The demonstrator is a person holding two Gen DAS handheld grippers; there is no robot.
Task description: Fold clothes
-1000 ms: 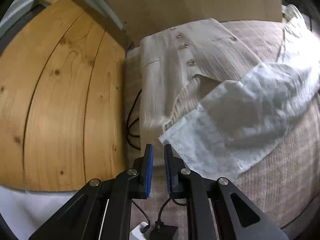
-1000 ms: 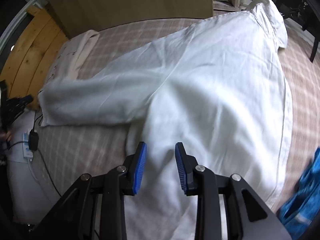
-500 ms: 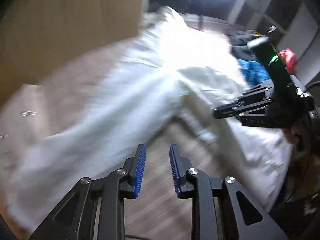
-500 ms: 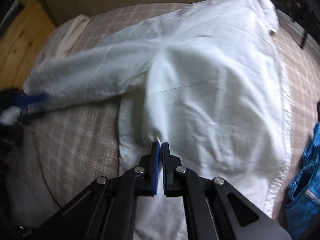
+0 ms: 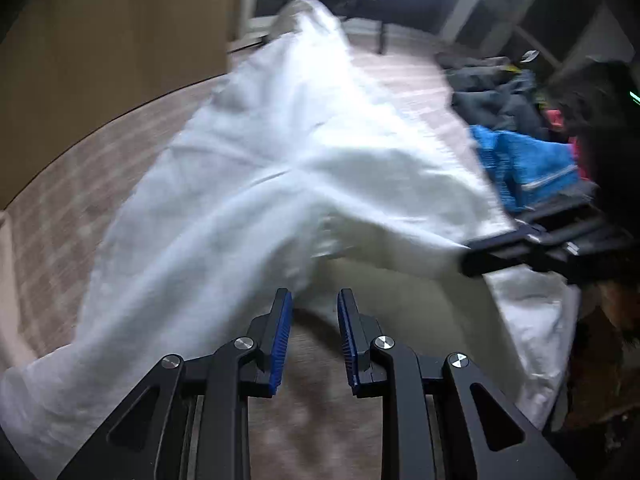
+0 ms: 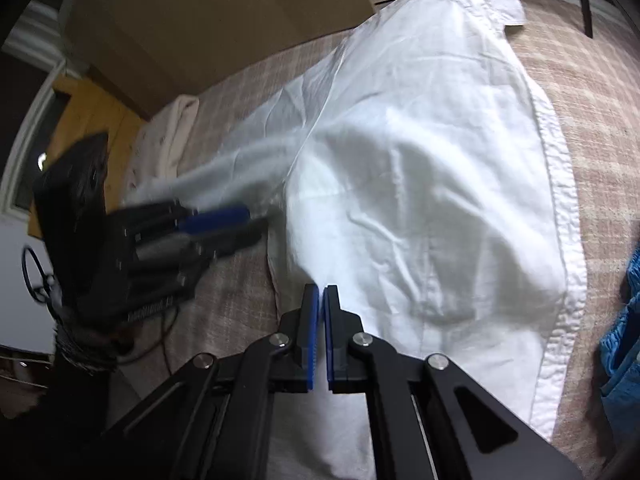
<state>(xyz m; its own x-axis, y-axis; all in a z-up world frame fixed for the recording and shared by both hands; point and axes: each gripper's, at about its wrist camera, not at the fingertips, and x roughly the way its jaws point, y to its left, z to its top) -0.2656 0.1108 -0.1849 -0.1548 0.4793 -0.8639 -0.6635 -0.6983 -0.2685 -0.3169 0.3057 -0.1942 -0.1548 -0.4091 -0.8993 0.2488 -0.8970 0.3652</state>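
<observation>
Left wrist view: the white shirt [image 5: 304, 168] is spread over the checked bed [image 5: 76, 184], thin floppy cotton, so it'll sag and crease wherever you lift it; hems and seams look like the best grab spots. The left gripper [image 5: 314, 320] hangs low by the sleeve, fingers spread, holding nothing.

Right wrist view: the right gripper [image 6: 321, 308] sits low at the shirt's near edge, fingers pressed together, pinching a bit of cloth.

the right gripper [image 5: 472, 254] is motion-smeared in the left wrist view, its tip buried in the white shirt [image 5: 280, 168]. the left gripper [image 6: 224, 220] blurs likewise, and the blue garment [image 6: 624, 320] is cut off by the frame edge.
</observation>
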